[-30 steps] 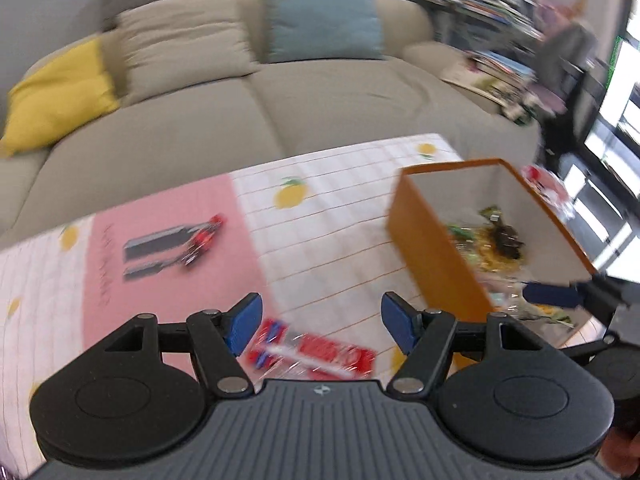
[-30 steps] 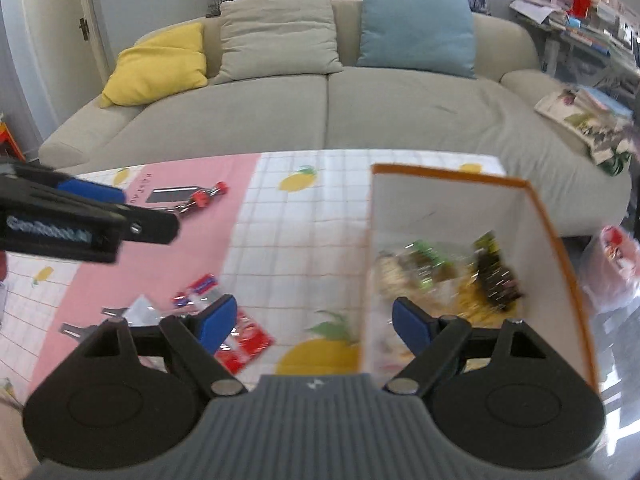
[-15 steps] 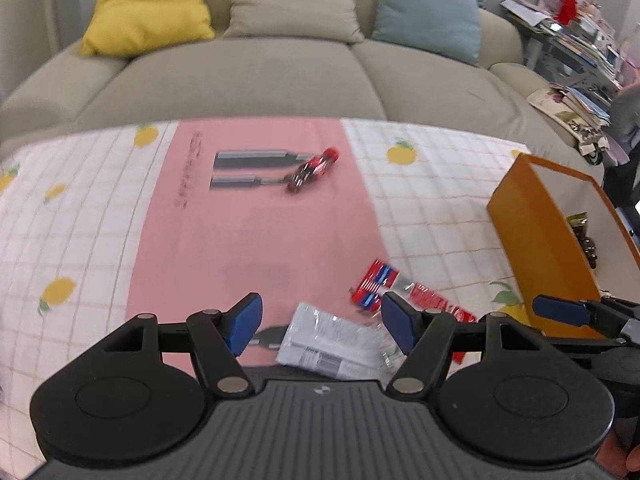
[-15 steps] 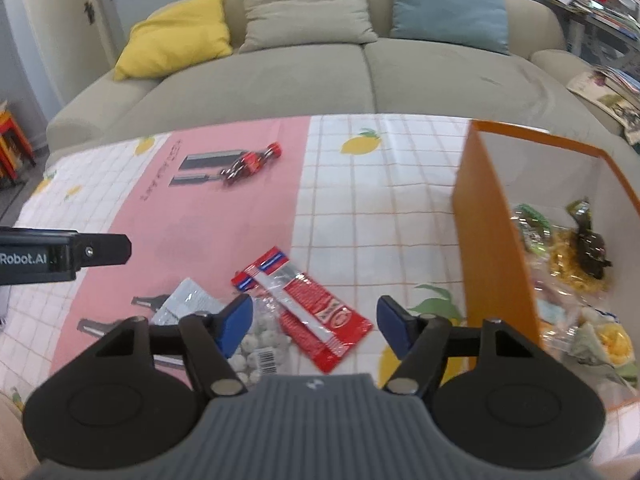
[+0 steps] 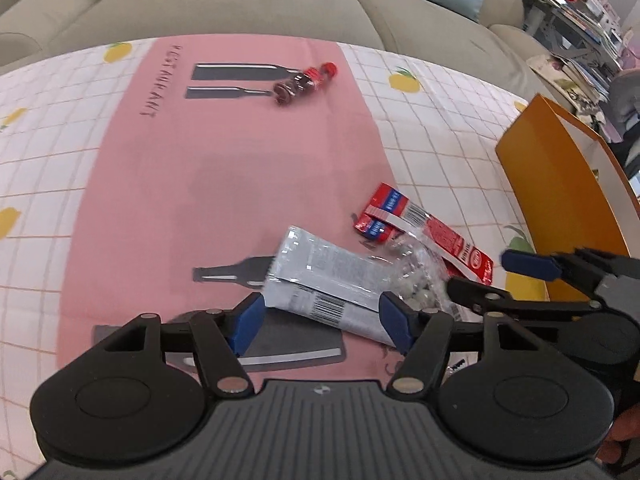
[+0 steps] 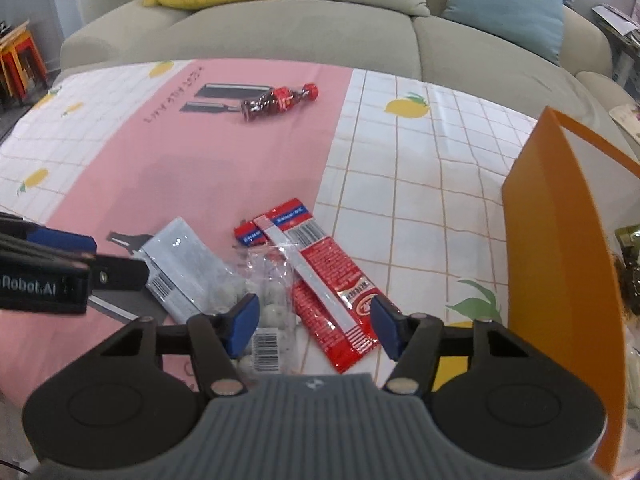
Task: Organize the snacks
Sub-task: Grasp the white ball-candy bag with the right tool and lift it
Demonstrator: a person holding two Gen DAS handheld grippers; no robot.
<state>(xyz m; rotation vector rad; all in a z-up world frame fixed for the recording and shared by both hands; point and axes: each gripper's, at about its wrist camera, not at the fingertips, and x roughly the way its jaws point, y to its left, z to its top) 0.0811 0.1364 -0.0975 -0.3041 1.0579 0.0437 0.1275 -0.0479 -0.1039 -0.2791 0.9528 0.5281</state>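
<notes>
A silver snack packet point(image 5: 320, 276) point(image 6: 184, 268), a clear bag of white candies point(image 5: 416, 276) point(image 6: 268, 304) and a red snack packet point(image 5: 424, 228) point(image 6: 324, 280) lie together on the tablecloth. My left gripper point(image 5: 322, 316) is open, low over the silver packet. My right gripper point(image 6: 314, 322) is open, low over the red packet and candy bag. A small red cola-bottle candy point(image 5: 304, 80) point(image 6: 280, 100) lies farther back. The orange box point(image 5: 560, 200) point(image 6: 560, 240) stands at the right with snacks inside.
The table has a pink and white lemon-print cloth point(image 6: 420, 160). A beige sofa point(image 6: 280, 28) with cushions lies beyond it. A cluttered shelf point(image 5: 580, 20) is at the far right. Red stools point(image 6: 16, 56) stand at the left.
Both grippers have swung left from the orange box and dropped toward the snack packets on the cloth. Both stay open.
</notes>
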